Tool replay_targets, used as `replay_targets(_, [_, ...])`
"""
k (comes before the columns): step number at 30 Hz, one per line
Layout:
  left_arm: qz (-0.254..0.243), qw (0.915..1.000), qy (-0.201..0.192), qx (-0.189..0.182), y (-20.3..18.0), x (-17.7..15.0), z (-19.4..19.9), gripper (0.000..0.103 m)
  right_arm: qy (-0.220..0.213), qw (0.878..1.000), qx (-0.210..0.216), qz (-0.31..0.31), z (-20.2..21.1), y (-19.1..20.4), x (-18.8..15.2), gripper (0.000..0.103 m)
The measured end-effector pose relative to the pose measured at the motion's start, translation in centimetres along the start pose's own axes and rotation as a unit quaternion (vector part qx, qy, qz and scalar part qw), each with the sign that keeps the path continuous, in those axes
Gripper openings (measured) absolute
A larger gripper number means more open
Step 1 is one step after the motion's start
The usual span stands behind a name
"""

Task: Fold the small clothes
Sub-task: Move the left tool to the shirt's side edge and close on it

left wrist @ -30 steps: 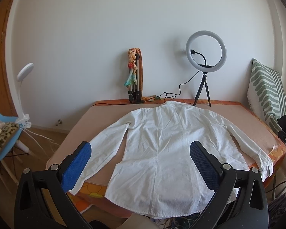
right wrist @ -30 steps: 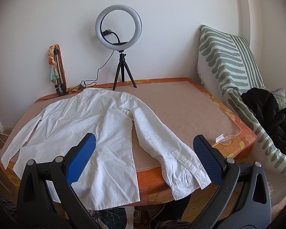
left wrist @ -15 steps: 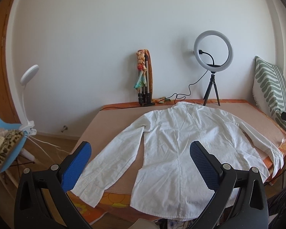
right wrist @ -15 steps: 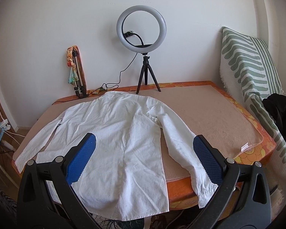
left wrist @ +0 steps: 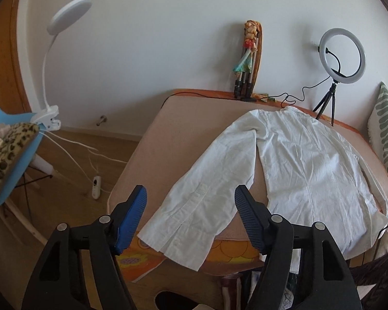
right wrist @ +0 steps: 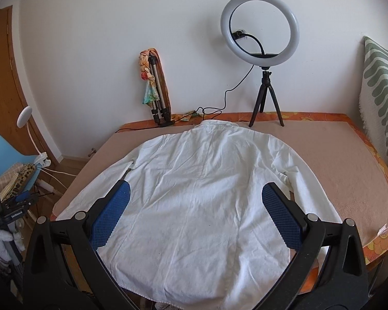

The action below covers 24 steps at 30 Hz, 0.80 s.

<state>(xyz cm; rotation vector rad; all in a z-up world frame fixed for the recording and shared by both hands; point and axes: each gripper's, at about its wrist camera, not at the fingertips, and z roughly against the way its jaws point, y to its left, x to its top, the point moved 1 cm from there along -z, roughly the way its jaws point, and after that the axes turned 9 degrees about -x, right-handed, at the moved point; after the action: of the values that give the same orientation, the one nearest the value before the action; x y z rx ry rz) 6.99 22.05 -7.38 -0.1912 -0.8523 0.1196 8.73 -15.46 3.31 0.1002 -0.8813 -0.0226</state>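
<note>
The left gripper (left wrist: 190, 217) has two matte black plastic arms with triangular cut-outs, each ending in fingers (left wrist: 132, 219) faced with blue ribbed rubber pads, and a round silver screw head sits at each pivot. The right gripper (right wrist: 196, 217) is built alike: black arms with slot-shaped openings, silver screws at the joints, and fingers (right wrist: 282, 219) covered in dark blue pads with a fine cross-hatched grip texture. No cables or printed markings show on either body.
</note>
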Motion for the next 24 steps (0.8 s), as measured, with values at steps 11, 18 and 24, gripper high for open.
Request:
replay_targets(11, [0.04,0.992,0.118,-0.018,4.9,-2.1,-6.7,0.05,0.073,0.995,0.045,0.054,-7.7,7.0,1.8,0.103])
replay_targets(18, [0.031,0.9886,0.146,-0.018,5.9,-2.9,-9.3,0.05,0.128,0.986,0.081,0.075,-12.8,12.2,4.6,0.103])
replay_targets(24, [0.006,0.9878,0.153,-0.031,5.5,-3.1,-10.1,0.049,0.191,0.975,0.096,0.055,-20.0,16.4,6.8,0.1])
